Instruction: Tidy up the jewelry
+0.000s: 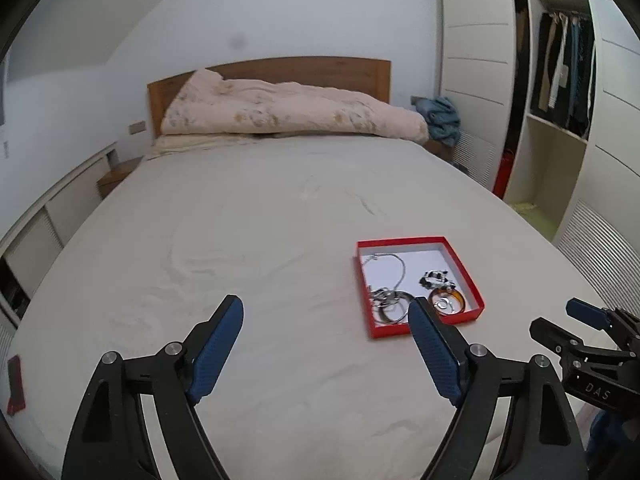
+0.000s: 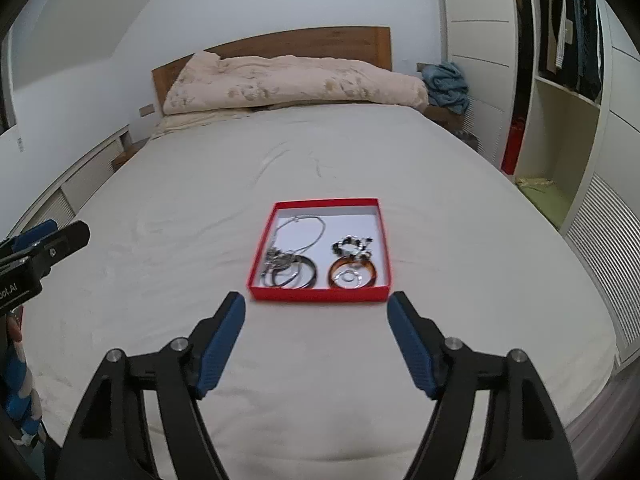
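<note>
A: Red box (image 2: 320, 294) w/ jewelry, sitting on the bed (image 2: 200, 208), approx mid-mattress, nearer the foot end. Where's the left tool (image 1: 326, 312)?

B: Far left, above bare sheet, well apart from the box. Jaws spread wide, nothing btwn them. In its own view its right finger (image 1: 434, 354) overlaps the box's near corner.

A: Inside the box, L to R?

B: Silver chain necklace (image 2: 308, 228) looping toward the back left; below it a pile of dark and silver bangles (image 2: 294, 274) at the front left. Then a black-and-white beaded bracelet (image 2: 352, 246) mid-right, and in front of it an amber bangle (image 2: 352, 274) w/ small silver rings (image 2: 351, 278) lying inside it.

A: Right tool (image 2: 316, 306)?

B: Hovers just short of the box's near wall, lined up w/ it. Jaws spread too, empty; blue pads (image 2: 410, 346) clear of everything.

A: Background?

B: Wooden headboard (image 2: 280, 46), pink folded duvet (image 2: 292, 84) against it, blue cloth (image 2: 446, 84) beside that, open wardrobe (image 2: 560, 112) w/ hanging clothes far right.
</note>
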`<move>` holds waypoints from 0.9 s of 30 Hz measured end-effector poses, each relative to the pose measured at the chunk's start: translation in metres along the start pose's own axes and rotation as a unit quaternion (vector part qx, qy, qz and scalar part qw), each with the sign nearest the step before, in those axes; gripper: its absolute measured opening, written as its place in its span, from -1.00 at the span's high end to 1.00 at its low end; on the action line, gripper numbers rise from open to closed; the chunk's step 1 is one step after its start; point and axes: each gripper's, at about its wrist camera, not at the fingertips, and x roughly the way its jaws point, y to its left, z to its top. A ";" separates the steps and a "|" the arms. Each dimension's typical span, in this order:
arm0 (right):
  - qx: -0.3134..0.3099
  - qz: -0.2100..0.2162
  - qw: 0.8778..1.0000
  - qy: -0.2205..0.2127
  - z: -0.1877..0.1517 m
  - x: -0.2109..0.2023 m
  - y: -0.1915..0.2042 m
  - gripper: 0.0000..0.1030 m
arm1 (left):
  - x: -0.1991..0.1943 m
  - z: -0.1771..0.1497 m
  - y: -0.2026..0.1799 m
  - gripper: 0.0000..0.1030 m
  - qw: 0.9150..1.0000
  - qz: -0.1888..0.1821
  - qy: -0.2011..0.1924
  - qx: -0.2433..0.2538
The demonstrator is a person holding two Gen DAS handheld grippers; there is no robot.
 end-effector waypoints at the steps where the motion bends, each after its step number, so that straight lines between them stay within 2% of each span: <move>1: -0.004 0.001 1.000 -0.002 -0.002 -0.005 0.006 -0.46 | -0.008 -0.004 0.006 -0.63 1.000 0.005 -0.001 -0.004; 8: -0.025 0.016 1.000 -0.011 -0.019 -0.036 0.044 -0.52 | -0.044 -0.034 0.038 -0.65 1.000 0.025 0.006 -0.014; 15: -0.065 -0.002 0.998 -0.025 -0.036 -0.067 0.083 -0.52 | -0.075 -0.066 0.072 -0.72 0.997 0.068 0.007 -0.021; 19: -0.074 -0.003 0.997 -0.036 -0.041 -0.084 0.095 -0.52 | -0.089 -0.079 0.084 -0.76 0.995 0.095 0.006 -0.033; 27: -0.092 -0.017 0.994 -0.054 -0.047 -0.104 0.103 -0.52 | -0.108 -0.092 0.092 -0.78 0.993 0.112 0.004 -0.044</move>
